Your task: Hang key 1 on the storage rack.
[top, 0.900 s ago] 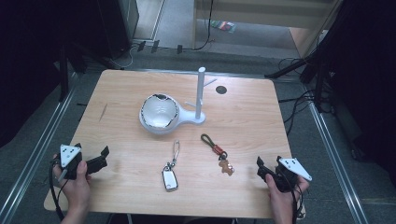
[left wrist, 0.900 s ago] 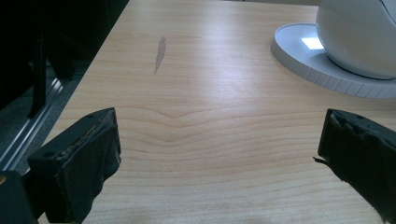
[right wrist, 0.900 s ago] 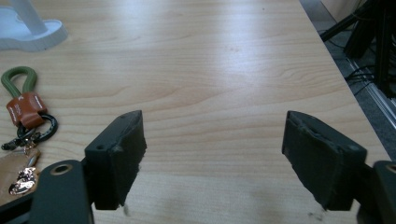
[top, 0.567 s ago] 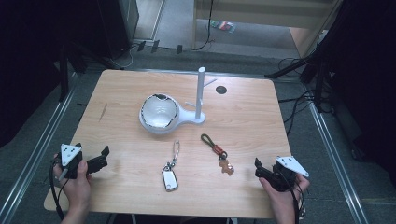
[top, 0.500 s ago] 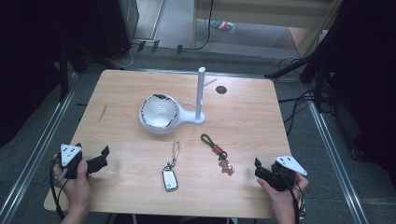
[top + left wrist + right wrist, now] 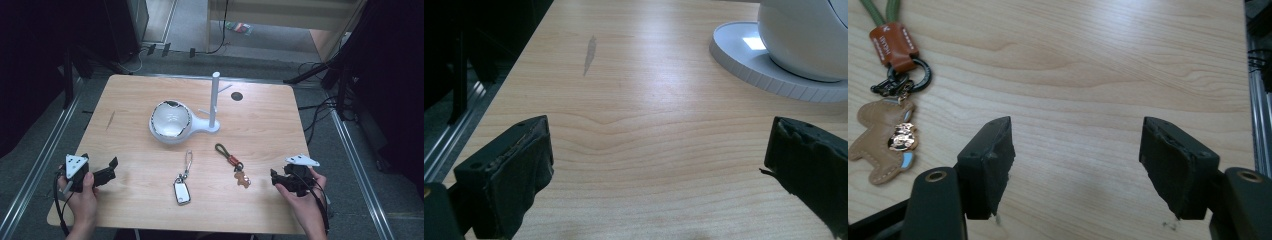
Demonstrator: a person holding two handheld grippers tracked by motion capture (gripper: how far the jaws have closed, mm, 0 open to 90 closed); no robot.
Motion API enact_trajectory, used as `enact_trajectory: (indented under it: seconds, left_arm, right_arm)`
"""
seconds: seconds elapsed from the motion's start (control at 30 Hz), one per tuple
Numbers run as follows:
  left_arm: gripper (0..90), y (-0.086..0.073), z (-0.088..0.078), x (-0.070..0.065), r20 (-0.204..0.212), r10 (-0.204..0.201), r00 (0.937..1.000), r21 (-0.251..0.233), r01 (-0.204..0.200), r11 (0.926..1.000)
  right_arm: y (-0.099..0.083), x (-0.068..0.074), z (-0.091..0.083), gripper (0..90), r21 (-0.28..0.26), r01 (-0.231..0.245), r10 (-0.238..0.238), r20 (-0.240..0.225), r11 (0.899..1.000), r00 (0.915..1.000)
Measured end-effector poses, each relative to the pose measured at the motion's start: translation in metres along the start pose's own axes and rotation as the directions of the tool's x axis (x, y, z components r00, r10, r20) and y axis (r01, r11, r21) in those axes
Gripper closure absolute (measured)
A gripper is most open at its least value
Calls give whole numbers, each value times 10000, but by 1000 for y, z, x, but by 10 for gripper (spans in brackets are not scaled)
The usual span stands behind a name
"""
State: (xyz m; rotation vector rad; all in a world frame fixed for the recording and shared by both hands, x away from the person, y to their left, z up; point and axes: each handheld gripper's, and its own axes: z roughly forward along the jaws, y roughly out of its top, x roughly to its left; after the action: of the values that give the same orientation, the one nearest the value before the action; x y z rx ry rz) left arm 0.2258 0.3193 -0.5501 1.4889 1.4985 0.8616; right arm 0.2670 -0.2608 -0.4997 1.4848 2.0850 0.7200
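Note:
A white stand with a bowl-shaped dish (image 6: pixel 170 120) and an upright post (image 6: pixel 215 100) sits mid-table. In front of it lie a key fob on a silver ring (image 6: pixel 182 190) and a green cord keychain (image 6: pixel 235 167) with a brown bear charm (image 6: pixel 883 145). My left gripper (image 6: pixel 111 169) rests at the front left, open and holding nothing (image 6: pixel 659 135), pointing toward the stand's base (image 6: pixel 749 55). At the front right my right gripper (image 6: pixel 275 179) is open over bare wood (image 6: pixel 1075 132), with the bear charm just to the left of its jaws.
The wooden table (image 6: pixel 270 120) has a small dark round hole (image 6: pixel 237 96) near its back edge and a grey streak (image 6: pixel 110 120) at the left. Metal rails and cables run along the floor on both sides.
My right gripper has edged slightly left, toward the bear keychain. The left gripper and the things on the table have stayed put.

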Motion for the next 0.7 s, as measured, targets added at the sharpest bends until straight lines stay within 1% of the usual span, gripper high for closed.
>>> enact_trajectory:
  seconds: [0.03,0.07,0.1,0.13,0.23,0.27,0.3,0.37,0.4,0.43,0.47,0.5,0.53,0.57,0.6,0.63,0.67,0.7]
  left_arm:
    - [0,0,0,0,0,0,10000,0,0,10000]
    - [0,0,0,0,-3,-29,10000,0,29,10000]
    - [0,0,0,0,-3,-29,10000,0,29,10000]
    - [0,0,0,0,2,-63,10000,-24,63,10000]
    - [0,0,0,0,-9,-62,10000,-37,62,10000]
    - [0,0,-1,0,-10,-64,10000,-39,64,10000]
    - [0,0,-1,0,-4,-70,10000,-49,70,10000]
    - [0,0,-1,1,12,-82,10000,-40,82,10000]
    - [0,0,-1,1,7,-85,10000,-30,85,10000]
    - [0,0,-1,1,7,-85,10000,-30,85,10000]
    - [0,0,-1,1,-22,-82,10000,-33,82,10000]
    - [0,0,-1,1,-95,-82,9999,-9,82,10000]
    - [0,0,-1,1,-95,-82,9999,-9,82,10000]
    - [0,0,-1,0,-122,-99,9999,-9,99,10000]
    - [0,0,-1,1,-141,-113,9998,-9,113,9999]
    - [0,0,-1,1,-141,-113,9998,-9,113,9999]
    - [0,0,-1,1,-138,-124,9998,-14,123,9999]
    - [0,0,-1,1,-134,-126,9998,-14,126,9999]
  right_arm:
    - [0,0,0,308,0,0,0,0,10000,10000]
    - [5,3,1,318,297,249,-248,-60,9992,9997]
    - [5,3,1,318,297,249,-248,-60,9992,9997]
    - [7,4,2,318,427,347,-344,-65,9985,9994]
    - [16,10,5,343,913,1020,-1011,-146,9906,9948]
    - [21,12,6,346,1106,1323,-1305,-230,9850,9912]
    - [21,12,6,346,1106,1323,-1305,-230,9850,9912]
    - [26,15,7,360,1290,1479,-1461,-233,9806,9890]
    - [32,17,9,367,1497,1775,-1727,-442,9727,9840]
    - [32,17,9,367,1497,1775,-1727,-442,9727,9840]
    - [33,18,10,369,1578,1869,-1815,-482,9696,9822]
    - [37,21,12,374,1839,1984,-1904,-602,9627,9799]
    - [37,21,12,374,1839,1984,-1904,-602,9627,9799]
    - [39,23,14,375,1962,2101,-2003,-688,9578,9773]
    - [42,26,17,380,2196,2333,-2204,-819,9473,9720]
    - [42,26,17,380,2196,2333,-2204,-819,9473,9720]
    - [43,28,18,384,2322,2364,-2211,-901,9435,9711]
    - [45,29,19,385,2372,2474,-2303,-975,9394,9682]
